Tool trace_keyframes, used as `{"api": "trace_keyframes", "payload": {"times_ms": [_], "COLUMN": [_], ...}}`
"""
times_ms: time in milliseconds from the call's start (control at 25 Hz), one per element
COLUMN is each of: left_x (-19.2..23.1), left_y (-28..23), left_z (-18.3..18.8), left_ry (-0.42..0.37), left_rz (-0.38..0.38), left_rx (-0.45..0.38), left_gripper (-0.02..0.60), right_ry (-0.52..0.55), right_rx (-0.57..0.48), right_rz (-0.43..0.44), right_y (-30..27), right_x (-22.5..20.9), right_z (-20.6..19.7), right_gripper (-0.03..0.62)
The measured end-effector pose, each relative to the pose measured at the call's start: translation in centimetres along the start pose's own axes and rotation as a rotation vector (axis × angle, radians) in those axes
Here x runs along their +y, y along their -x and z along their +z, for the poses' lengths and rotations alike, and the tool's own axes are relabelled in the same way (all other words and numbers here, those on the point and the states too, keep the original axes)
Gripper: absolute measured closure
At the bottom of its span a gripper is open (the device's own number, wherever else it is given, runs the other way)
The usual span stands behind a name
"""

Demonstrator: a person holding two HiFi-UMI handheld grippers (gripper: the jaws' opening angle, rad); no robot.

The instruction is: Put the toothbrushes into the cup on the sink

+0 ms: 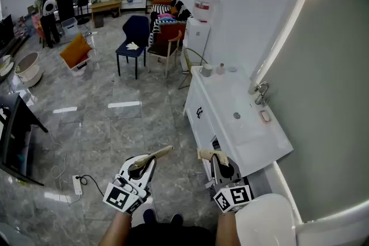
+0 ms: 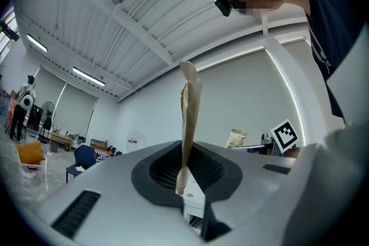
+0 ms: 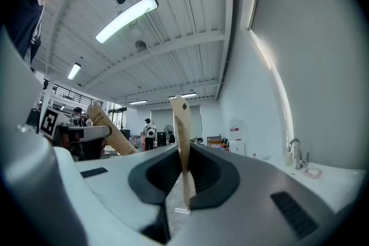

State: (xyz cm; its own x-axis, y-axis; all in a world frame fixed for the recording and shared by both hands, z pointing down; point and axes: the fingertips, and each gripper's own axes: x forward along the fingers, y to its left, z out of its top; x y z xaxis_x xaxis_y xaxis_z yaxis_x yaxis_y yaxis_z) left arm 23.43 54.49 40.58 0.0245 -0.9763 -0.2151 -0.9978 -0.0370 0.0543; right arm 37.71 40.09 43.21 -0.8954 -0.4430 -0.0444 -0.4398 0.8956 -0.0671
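Head view: the left tongs [image 1: 149, 162] and right tongs [image 1: 214, 159] are held well short of the sink [image 1: 228, 102]; the cup [image 1: 206, 71] is seen at its tabletop's far end. Left gripper view: the paper-sleeved left toothbrush [image 2: 189, 112] is pinched low for carrying. Right gripper view: the right toothbrush [image 3: 181, 135] is clamped likewise; sleeve print cannot be read.

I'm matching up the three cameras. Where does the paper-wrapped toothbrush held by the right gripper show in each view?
Head view: toothbrush low centre, sticking left from the right gripper.
Left gripper view: toothbrush right of centre, beside the right gripper's marker cube.
Right gripper view: toothbrush dead centre, upright, clamped in the jaws.
Shared landmark: the water dispenser against the far wall.
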Motion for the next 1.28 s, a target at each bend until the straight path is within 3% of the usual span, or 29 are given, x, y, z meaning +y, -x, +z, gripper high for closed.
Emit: {"api": "trace_keyframes", "payload": {"times_ms": [360, 840, 1280], "left_x": [0.1, 1.1, 1.4], "left_y": [-1.1, -1.7, -1.6], "left_z": [0.0, 0.0, -1.0], "left_ry": [0.002, 0.027, 0.048], "left_rz": [0.007, 0.011, 0.017], "left_rx": [-0.005, -0.021, -0.016], "left_gripper": [0.535, 0.535, 0.535], "right_ry": [0.038, -0.01, -0.017], "right_rx": [-0.002, -0.011, -0.022], "right_rz": [-0.032, -0.107, -0.098], "right_y": [1.5, 0.9, 0.4], "right_x": [-1.2, -2.5, -2.0], "right_z": [0.5, 0.7, 0.0], "right_gripper": [0.545, 0.545, 0.545]}}
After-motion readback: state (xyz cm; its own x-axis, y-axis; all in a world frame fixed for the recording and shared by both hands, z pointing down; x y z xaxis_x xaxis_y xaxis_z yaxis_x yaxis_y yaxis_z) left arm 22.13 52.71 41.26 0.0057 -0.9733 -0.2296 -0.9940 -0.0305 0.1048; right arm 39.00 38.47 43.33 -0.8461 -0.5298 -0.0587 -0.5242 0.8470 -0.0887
